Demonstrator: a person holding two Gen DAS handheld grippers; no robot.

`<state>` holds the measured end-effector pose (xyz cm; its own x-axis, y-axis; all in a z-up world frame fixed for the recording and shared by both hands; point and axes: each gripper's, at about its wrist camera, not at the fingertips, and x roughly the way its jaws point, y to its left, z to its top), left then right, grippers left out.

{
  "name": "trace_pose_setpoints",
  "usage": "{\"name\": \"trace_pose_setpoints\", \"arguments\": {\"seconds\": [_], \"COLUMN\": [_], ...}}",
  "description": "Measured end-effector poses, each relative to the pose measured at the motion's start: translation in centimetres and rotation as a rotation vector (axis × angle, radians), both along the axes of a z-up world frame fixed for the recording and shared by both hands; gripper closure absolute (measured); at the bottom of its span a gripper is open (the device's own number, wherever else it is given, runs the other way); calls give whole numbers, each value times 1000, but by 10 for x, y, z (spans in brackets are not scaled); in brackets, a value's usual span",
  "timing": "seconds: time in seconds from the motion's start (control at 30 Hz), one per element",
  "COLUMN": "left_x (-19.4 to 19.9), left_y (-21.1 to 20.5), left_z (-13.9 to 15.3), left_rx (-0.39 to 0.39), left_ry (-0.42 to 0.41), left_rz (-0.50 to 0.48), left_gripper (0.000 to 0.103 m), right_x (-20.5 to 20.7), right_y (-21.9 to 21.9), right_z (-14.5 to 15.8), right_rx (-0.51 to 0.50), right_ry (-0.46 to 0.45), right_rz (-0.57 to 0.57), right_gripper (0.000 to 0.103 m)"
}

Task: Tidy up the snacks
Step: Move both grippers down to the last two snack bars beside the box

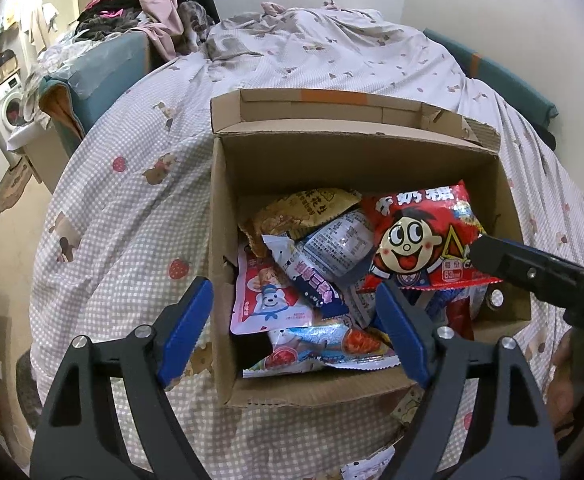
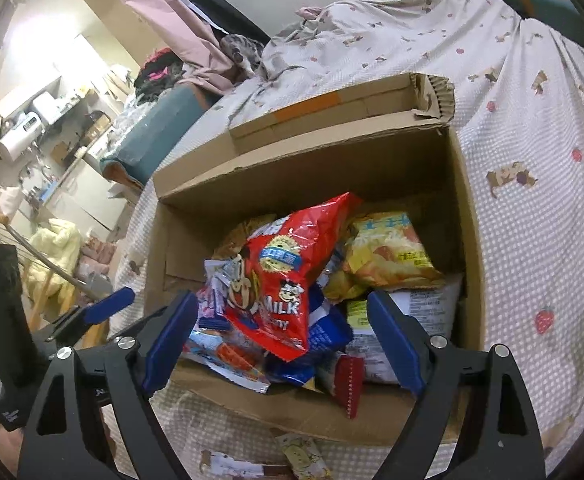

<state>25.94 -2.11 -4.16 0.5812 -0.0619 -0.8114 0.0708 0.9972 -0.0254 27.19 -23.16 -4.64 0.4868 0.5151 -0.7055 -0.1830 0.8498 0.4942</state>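
An open cardboard box (image 1: 352,156) sits on a bed and holds several snack packets. A red milk-candy bag (image 1: 420,236) with a cartoon face lies on top of the pile; it also shows in the right wrist view (image 2: 288,276). A pink packet (image 1: 264,296), a blue-and-white packet (image 1: 312,268) and a yellow chip bag (image 2: 388,256) lie among them. My left gripper (image 1: 292,316) is open and empty above the box's near left corner. My right gripper (image 2: 280,336) is open and empty above the box's near edge (image 2: 292,404).
The bed is covered by a checked sheet (image 1: 132,208) with strawberry and bear prints. Small packets (image 2: 304,456) lie on the sheet in front of the box. A teal chair (image 1: 104,68) with clothes stands at the left. A washing machine (image 1: 8,108) is far left.
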Motion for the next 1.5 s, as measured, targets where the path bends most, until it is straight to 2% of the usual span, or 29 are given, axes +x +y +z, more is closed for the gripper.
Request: {"name": "trace_pose_setpoints", "arguments": {"seconds": [0.23,0.4,0.57,0.77,0.93,1.0,1.1,1.4,1.47,1.5], "left_x": [-17,-32,-52,-67,-73,-75,-81,-83,-83,-85], "left_y": [2,3,16,25,16,5,-17,-89,-102,-106], "left_z": [3,14,23,12,-10,-25,-41,-88,-100,-105], "left_rx": [-4,6,-45,-56,-13,-3,38,163,199,230], "left_ry": [10,1,21,84,199,265,314,397,442,453], "left_rz": [-19,-16,20,51,12,-46,-140,-423,-511,-544], "left_gripper": [22,22,22,22,22,22,22,22,27,32], "right_x": [-14,-30,-50,-73,-94,-103,-111,-123,-123,-122], "right_y": [-14,-26,-28,-38,-45,-50,-58,-83,-85,-85], "right_z": [9,12,20,16,8,0,-11,-34,-37,-39], "right_rx": [-60,-6,-16,22,25,34,74,76,71,69], "right_ry": [7,59,41,88,139,189,247,342,354,360], "right_rz": [-38,-56,-50,-88,-116,-142,-170,-248,-256,-258], "right_gripper": [14,14,14,14,14,14,14,14,14,14]}}
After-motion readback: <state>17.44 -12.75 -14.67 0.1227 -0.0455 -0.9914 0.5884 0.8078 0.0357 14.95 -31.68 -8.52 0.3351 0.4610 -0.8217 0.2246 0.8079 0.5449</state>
